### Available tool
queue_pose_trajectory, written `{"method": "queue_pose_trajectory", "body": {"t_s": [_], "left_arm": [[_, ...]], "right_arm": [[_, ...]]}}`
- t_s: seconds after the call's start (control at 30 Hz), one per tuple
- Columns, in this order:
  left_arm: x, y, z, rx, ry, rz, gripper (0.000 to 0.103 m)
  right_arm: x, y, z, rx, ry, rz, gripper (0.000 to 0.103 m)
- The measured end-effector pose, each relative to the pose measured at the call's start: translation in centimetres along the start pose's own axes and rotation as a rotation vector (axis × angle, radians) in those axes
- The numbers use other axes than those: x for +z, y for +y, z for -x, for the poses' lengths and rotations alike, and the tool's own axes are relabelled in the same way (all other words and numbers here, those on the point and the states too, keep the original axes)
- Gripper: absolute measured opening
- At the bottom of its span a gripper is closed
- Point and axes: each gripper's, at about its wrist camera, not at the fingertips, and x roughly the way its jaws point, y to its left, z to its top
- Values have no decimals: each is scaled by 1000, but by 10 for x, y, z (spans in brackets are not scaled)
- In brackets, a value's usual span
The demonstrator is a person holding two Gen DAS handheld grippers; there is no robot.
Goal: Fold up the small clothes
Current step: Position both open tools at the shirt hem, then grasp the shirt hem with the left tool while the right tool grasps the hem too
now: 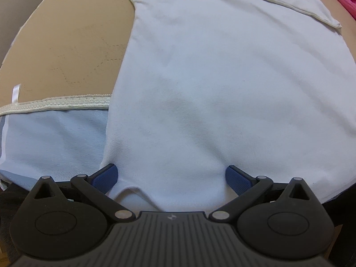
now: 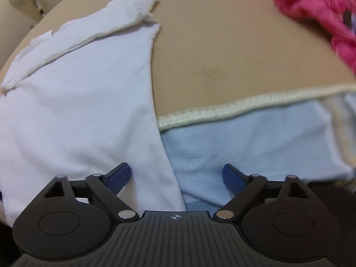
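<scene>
A pale white cotton garment with cream-stitched hems (image 1: pixel 200 77) lies spread flat on the tan tabletop (image 1: pixel 73 33), its near edge reaching the tabletop's front edge. Under it, sticking out to one side, is a light blue knit garment with a cream lace-like waistband (image 1: pixel 55 138); the white fabric overlaps the blue one along a slanting edge.

The left gripper (image 1: pixel 171 176) has its jaws spread wide, with the blue pads (image 1: pixel 106 178) set on either side of the white garment's narrow near end; nothing is pinched between them. Whether the pads touch the cloth cannot be told.

In the right wrist view, the right gripper (image 2: pixel 175 176) is likewise wide open and holds nothing. It sits over the overlap line, its left pad above the white garment (image 2: pixel 77 100) and its right pad above the blue garment (image 2: pixel 244 138). The cream waistband (image 2: pixel 233 109) runs across the tabletop (image 2: pixel 233 44) beyond it. A bright pink fluffy fabric (image 2: pixel 322 6) lies at the far right corner, well apart from the two garments.
</scene>
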Motion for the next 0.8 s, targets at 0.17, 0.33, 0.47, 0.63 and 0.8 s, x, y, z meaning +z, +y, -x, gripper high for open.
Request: {"method": "queue_pose_trajectory", "body": {"t_s": [0.17, 0.33, 0.47, 0.63, 0.8], "left_arm": [[-3, -2, -1, 7, -5, -3, 103], [-6, -5, 0, -2, -11, -11, 103], [-7, 3, -2, -8, -7, -17, 103], [-1, 3, -3, -20, 18, -62, 103], [-3, 5, -3, -23, 22, -91, 103]], "right_arm": [[-3, -1, -1, 18, -4, -8, 99], [-1, -6, -5, 42, 1, -27, 102], [0, -7, -2, 50, 5, -22, 102], [7, -24, 3, 75, 37, -51, 102], [6, -24, 2, 67, 60, -38, 102]]}}
